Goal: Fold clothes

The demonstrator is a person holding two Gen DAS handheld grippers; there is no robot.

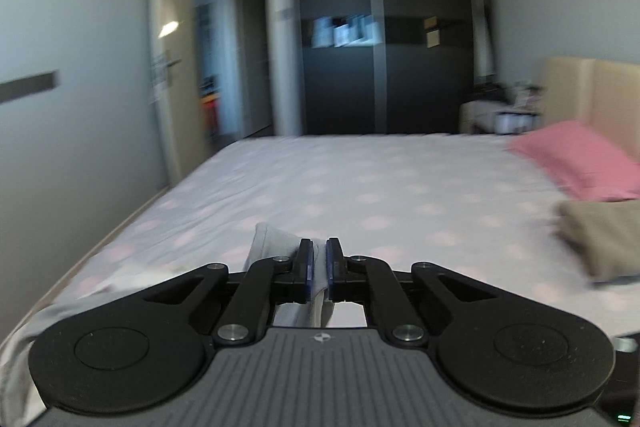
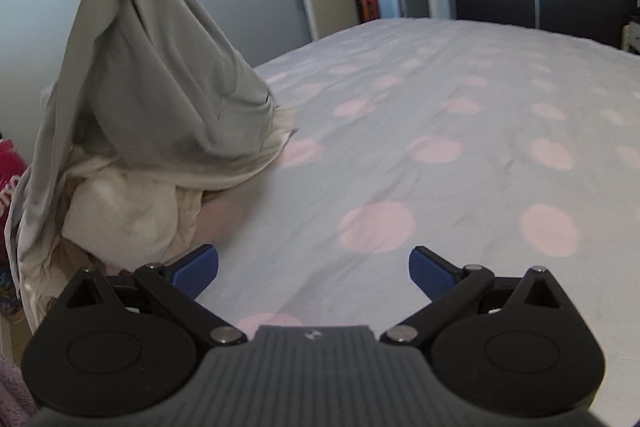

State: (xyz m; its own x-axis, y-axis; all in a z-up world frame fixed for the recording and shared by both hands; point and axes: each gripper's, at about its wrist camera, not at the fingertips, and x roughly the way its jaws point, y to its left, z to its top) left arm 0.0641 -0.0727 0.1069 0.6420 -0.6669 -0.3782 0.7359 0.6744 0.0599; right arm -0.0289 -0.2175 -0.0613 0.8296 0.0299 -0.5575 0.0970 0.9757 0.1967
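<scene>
- The step in hand is judged to be the lifting of a pale grey, soft cotton garment (image 2: 160,75) off a heap of cream and white crumpled laundry (image 2: 132,211) at the near left edge of the bed, so that it can be spread flat for folding.
- The garment is best raised until its lower hem hangs free of the heap, since its bottom edge is draped on the cream cloth and that cloth could be dragged along with it.
- A second corner should be taken by the free tool before the garment is laid on the open sheet, so that the cloth is stretched between two points and not dropped in a bunch.
- The wide bed with its white sheet printed with pale pink dots (image 2: 440,107) is bare in the middle and far part; a pink pillow (image 1: 580,159) and a folded tan cloth (image 1: 600,239) lie at its right side.
- The left hand-held gripper (image 1: 319,263) is closed to a narrow slit, and a fold of the grey garment is pinched between its blue pads.
- The right hand-held gripper (image 2: 313,273) is spread wide above the sheet; nothing is held or touched by it.
</scene>
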